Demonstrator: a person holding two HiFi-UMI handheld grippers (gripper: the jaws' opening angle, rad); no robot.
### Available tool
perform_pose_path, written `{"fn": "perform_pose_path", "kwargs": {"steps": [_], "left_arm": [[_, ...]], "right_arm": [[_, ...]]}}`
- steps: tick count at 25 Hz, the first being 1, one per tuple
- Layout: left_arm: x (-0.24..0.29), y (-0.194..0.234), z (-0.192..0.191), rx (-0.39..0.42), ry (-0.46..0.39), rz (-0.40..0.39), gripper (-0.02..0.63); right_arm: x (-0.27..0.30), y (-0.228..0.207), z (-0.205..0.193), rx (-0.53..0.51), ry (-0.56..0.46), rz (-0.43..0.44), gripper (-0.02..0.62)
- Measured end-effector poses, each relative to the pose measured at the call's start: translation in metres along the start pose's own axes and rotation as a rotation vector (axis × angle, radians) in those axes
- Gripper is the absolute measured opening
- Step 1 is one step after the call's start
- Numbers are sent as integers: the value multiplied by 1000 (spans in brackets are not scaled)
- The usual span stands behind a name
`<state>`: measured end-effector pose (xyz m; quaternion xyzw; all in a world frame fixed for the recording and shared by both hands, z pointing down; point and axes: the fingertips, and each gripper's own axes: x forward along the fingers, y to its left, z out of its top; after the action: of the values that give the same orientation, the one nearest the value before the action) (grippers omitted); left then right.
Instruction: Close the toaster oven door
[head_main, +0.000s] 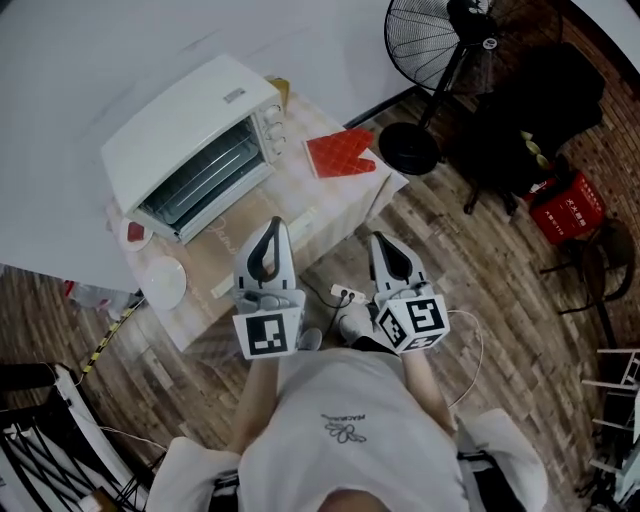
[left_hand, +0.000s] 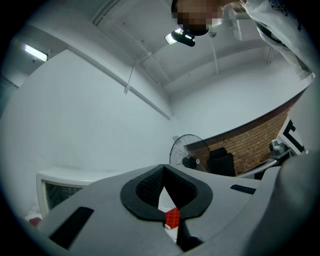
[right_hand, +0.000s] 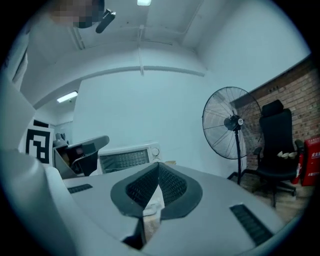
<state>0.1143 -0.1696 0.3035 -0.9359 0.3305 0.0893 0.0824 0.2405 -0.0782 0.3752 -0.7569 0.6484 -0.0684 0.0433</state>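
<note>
Left gripper (head_main: 277, 228) and right gripper (head_main: 379, 240): jaws together on both, nothing between them. Both are held in front of the person. Left tip is over the near edge of the table (head_main: 335, 210). Right tip is off the table's corner, above wood floor (head_main: 470, 270). Bare tabletop lies between the grippers and the toaster oven (head_main: 195, 145), far-left on the table by the white wall. It has a white body, a glass door flush with the front, a rack behind the glass, and knobs at right. White plate (head_main: 163, 282) near the left edge, red oven mitt (head_main: 340, 152) right of the oven, standing fan (head_main: 440, 40) beyond. Right gripper view shows the oven front head-on. Left gripper view catches only its corner. Only the head view shows the plate.
</note>
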Motion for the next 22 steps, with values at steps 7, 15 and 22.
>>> {"fn": "perform_pose_path", "kwargs": {"steps": [7,15,22], "left_arm": [[2,7,-1,19,7,47,15],[-4,22,-3,68,31,91,15],[-14,33,-9,110,76,138,15]], "right_arm": [[27,1,-8,128,47,116,11],[66,22,-22,404,127,304,102],[89,39,-58,670,239,437,123]]}}
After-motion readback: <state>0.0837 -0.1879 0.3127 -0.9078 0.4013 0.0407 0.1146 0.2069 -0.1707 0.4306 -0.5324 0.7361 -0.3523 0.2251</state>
